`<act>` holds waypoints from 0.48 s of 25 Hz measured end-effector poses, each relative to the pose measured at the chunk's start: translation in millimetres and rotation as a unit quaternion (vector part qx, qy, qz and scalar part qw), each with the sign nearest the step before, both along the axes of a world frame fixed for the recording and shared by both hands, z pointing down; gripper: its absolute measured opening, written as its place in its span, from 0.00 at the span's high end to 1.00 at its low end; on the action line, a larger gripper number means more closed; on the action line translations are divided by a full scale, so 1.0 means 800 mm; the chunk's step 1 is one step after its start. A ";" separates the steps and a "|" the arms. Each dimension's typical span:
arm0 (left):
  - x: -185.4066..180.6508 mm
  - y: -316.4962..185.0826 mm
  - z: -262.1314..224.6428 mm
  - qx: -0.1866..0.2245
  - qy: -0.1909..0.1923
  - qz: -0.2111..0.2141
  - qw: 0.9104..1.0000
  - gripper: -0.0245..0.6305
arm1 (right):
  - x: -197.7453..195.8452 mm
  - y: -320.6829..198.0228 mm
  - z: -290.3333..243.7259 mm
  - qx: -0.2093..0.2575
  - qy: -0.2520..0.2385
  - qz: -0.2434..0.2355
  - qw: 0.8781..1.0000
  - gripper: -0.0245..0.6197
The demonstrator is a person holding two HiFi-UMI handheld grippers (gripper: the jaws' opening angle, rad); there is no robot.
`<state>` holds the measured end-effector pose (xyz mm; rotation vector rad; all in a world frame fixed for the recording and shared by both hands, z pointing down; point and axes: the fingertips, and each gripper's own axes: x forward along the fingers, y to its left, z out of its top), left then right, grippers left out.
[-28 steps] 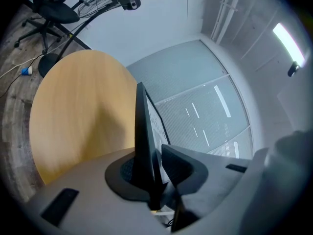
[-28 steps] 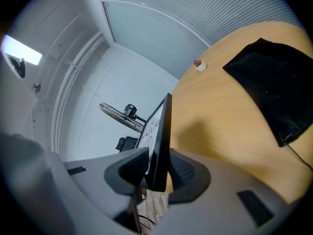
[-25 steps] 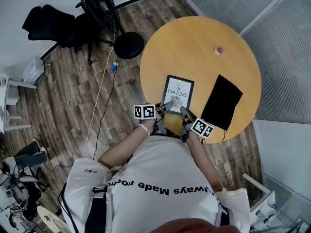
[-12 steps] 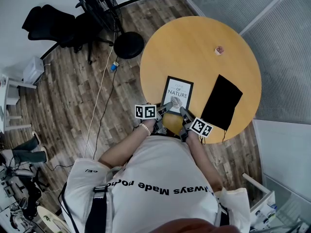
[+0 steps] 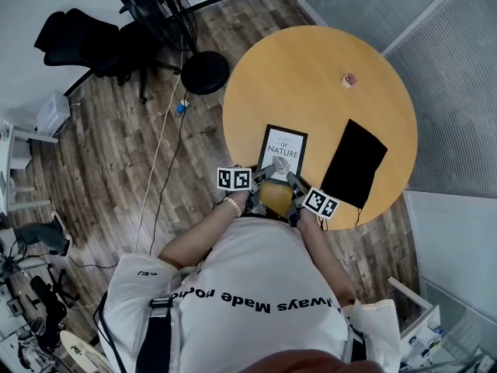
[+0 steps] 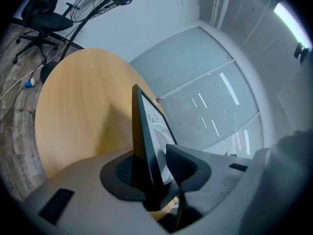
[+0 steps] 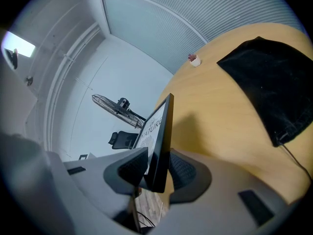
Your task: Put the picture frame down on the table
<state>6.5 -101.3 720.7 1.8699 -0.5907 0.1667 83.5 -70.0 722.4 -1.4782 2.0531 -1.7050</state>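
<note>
Two hand-held tongs meet at the near edge of the black-bordered rectangular picture frame with the white "NATURE" print (image 5: 283,152). The left gripper (image 5: 266,172) is at its near left corner and the right gripper (image 5: 292,178) at its near right. The frame stretches straight ahead of both, low over the round light-wood table (image 5: 311,68) and seemingly lying on it. Both pairs of jaws have just been easing apart, the left more so. The frame's edge stands between the pads, which look loose rather than pinching. The release likely goes best if both open fully, then draw straight back together, so neither pad drags a corner. The flat black cloth (image 5: 353,165), off the right gripper's outer side, lies clear.
</note>
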 end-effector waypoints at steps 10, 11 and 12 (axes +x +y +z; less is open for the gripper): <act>0.005 0.006 0.019 -0.002 -0.019 0.008 1.000 0.75 | 0.005 0.007 0.017 -0.016 0.005 0.004 1.000 0.74; 0.005 0.006 0.020 -0.003 -0.020 0.008 1.000 0.75 | 0.006 0.007 0.019 -0.017 0.006 0.004 1.000 0.74; 0.006 0.006 0.022 -0.004 -0.022 0.008 1.000 0.75 | 0.007 0.006 0.020 -0.018 0.006 0.005 1.000 0.74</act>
